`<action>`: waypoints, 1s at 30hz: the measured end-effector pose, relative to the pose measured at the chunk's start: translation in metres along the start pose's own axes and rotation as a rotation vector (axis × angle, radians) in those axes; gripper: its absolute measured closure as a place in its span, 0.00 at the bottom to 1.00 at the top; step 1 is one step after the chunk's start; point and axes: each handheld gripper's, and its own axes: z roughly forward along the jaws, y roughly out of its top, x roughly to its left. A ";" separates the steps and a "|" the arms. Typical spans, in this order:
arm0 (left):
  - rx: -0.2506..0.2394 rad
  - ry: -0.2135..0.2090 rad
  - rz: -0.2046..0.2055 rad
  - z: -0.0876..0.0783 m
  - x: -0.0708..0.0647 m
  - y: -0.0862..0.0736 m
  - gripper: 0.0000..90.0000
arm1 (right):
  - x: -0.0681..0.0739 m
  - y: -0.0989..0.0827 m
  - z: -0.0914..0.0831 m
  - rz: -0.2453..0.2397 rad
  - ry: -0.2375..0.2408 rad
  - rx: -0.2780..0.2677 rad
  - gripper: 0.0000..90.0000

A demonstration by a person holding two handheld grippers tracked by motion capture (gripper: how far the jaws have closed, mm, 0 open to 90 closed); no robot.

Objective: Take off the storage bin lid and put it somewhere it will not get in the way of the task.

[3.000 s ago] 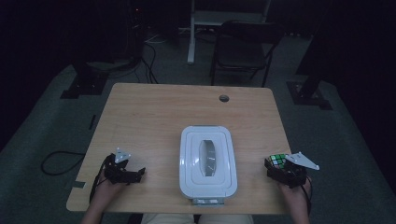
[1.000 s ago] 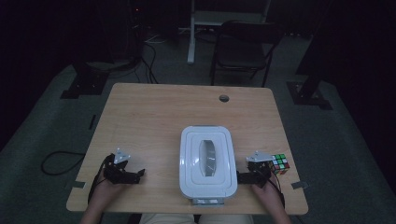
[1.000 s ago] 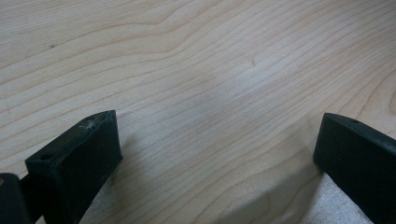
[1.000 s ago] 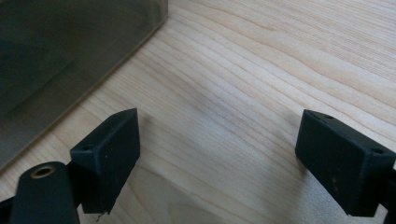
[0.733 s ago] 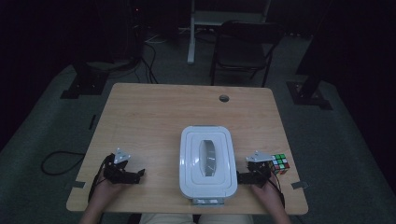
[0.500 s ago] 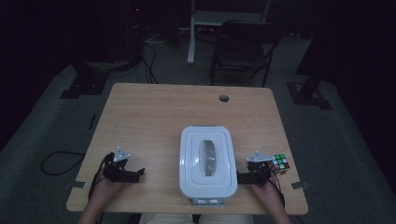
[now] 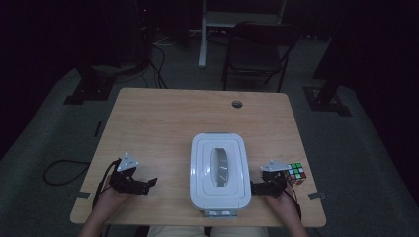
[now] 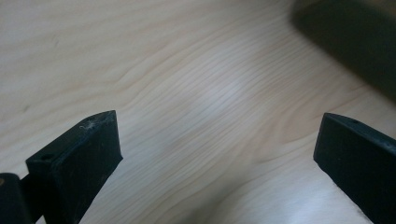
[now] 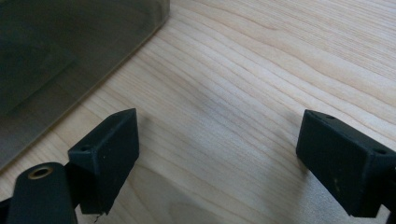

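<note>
Resting both grippers on my wooden table (image 7: 163, 123) beside the white lidded box (image 7: 218, 173).

I have the box at centre front. My left gripper (image 7: 143, 184) sits well left of it, jaws spread over bare wood; my right gripper (image 7: 256, 187), jaws spread too, nearly meets its right wall. Just right lies the puzzle cube (image 7: 296, 173).

You had a white box (image 7: 218, 175) with a translucent grey centre on a pale wood-grain table (image 7: 163, 128). At its 3 o'clock sat a cube (image 7: 296, 173) of green, red, white and orange squares on black. Your jaws were matte black.
</note>
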 end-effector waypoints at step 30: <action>-0.113 -0.225 0.226 -0.025 -0.091 0.082 0.02 | 0.000 0.000 0.000 0.000 0.000 0.000 0.15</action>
